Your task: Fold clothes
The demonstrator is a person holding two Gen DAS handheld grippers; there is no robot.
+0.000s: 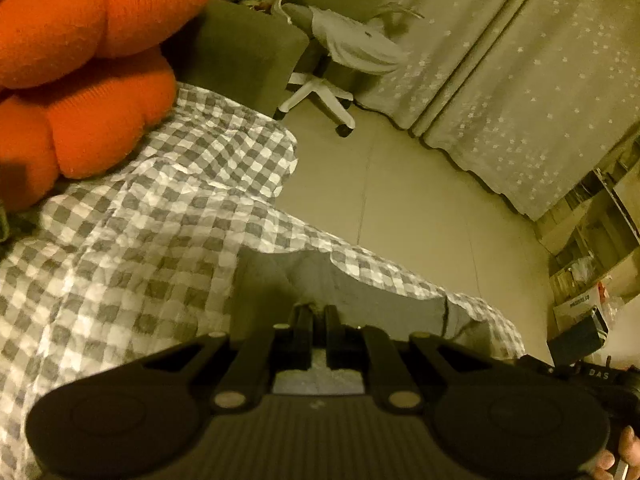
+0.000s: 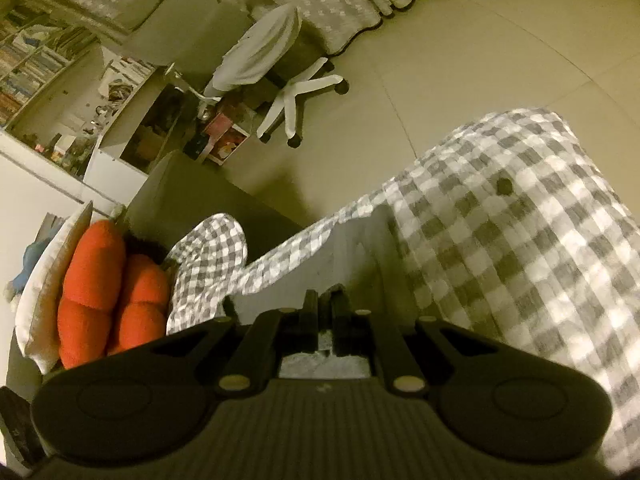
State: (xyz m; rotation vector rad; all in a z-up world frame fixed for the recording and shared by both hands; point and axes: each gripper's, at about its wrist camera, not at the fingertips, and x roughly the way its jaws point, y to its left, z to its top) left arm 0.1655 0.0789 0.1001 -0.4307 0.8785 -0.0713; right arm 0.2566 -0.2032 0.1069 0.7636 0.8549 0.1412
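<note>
Nearest the left wrist camera, the left hand-held gripper points forward and steeply down, its two black fingers drawn almost together and pinching an edge of a flat grey fabric garment. Bare fingertips of a person's hand show at the lower right corner of that view, beside the black body of the other tool.

In the right wrist view, the right hand-held gripper is likewise angled down, its fingers nearly closed on the near edge of the same grey garment, with cloth visible between the two fingers.

The garment lies spread just beyond both sets of fingers on a bed covered with a grey-and-white checked, crinkled bedspread, near the bed's edge toward the floor.

Farther along the bed, at its left in the left view, rests a plump orange knitted cushion with rounded lobes; the right view shows it leaning beside a pale pillow.

Beyond the bed is a pale tiled floor. Far off stands a white swivel chair on castors with a light garment draped over its back, and behind it hang pale star-patterned curtains. Cluttered shelves fill the far left of the right view.
</note>
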